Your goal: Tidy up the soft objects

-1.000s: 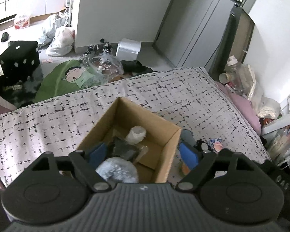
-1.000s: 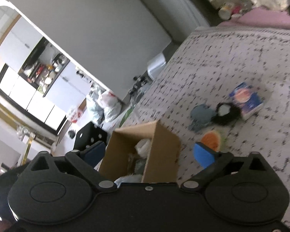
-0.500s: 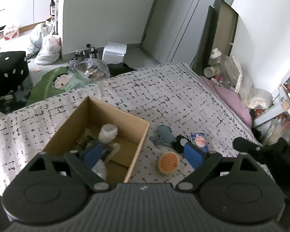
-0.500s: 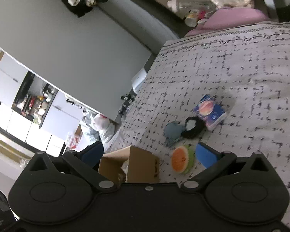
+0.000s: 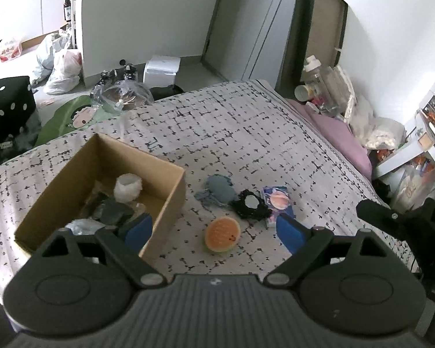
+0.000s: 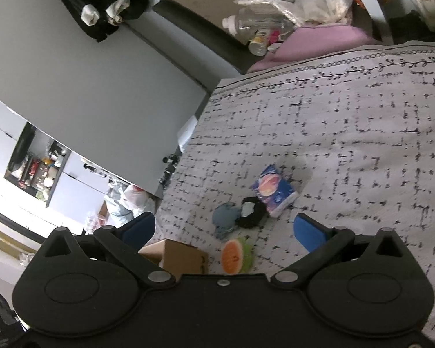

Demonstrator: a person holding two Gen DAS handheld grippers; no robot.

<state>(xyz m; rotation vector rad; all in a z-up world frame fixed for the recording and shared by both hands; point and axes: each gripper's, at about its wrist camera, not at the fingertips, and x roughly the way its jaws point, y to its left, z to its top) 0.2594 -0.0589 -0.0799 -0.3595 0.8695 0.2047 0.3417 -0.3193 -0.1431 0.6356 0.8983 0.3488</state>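
1. The left gripper (image 5: 214, 233) is spread wide with nothing between its blue pads, so it is free for a fresh pick, I judge.
2. The cardboard box (image 5: 171, 185) sits on the patterned bedspread (image 5: 246, 133) below and ahead of that gripper's left pad. It already holds several soft items, among them a white ruffled piece (image 5: 128, 187) and dark grey fabric (image 5: 113, 211); this looks like the collecting place.
3. The watermelon-slice plush (image 5: 221, 234) lies on the bedspread between the left gripper's two pads, a little ahead of them and just beside the box's near corner. It seems the easiest next target, since the open jaws already frame it.
4. Beyond it, toward the right pad, three more things lie touching in a row: a grey-blue fabric piece (image 5: 220, 192), a black scrunchie-like ring (image 5: 250, 204) and a small printed tissue pack (image 5: 277, 200). Clustered so closely, each would likely need a careful single pinch.
5. The right gripper (image 6: 224, 229) is also released and empty. From its view the plush (image 6: 236, 256) lies just ahead between the pads, and the box corner (image 6: 185, 258) sits near the left pad.
6. Both grippers hang above the loose group, not touching anything.
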